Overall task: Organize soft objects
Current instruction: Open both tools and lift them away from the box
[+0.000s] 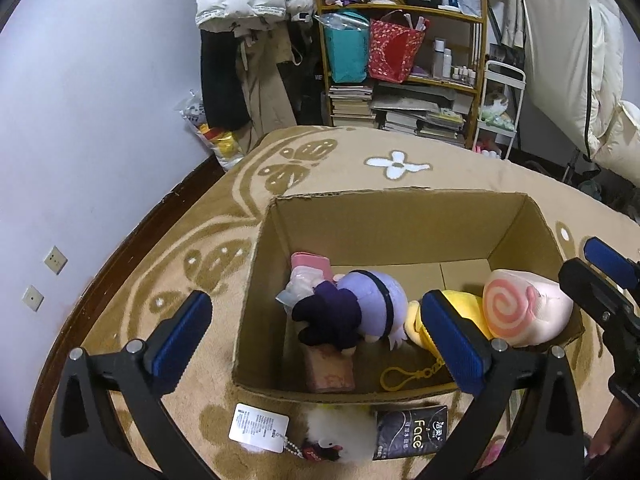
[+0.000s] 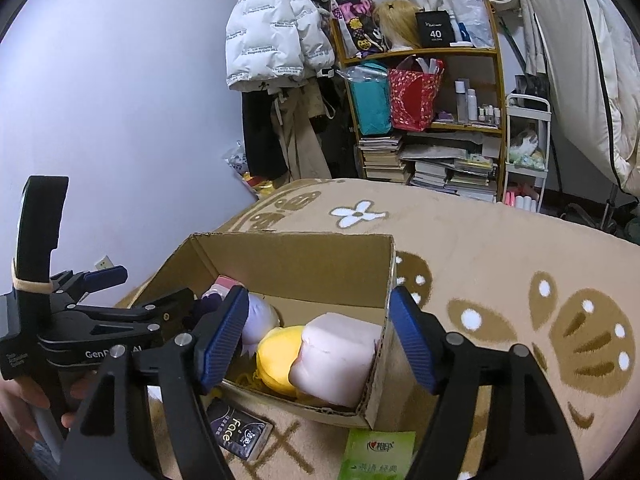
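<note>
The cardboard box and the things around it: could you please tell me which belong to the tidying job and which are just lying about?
Part of the job:
- cardboard box
- purple plush, yellow plush and pink swirl plush inside it
- white fluffy toy, on the rug beside the box

Just lying about:
- black Face tissue pack
- green tissue pack
- bookshelf
- hanging white jacket

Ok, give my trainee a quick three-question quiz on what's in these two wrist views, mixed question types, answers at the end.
1. True or false: the pink swirl plush lies inside the cardboard box.
2. Which item lies on the rug outside the box? A) purple plush doll B) black Face tissue pack C) yellow plush
3. Fill in: both the left hand-held gripper and right hand-held gripper are ____ and hold nothing.

Key: 1 true; 2 B; 3 open.
</note>
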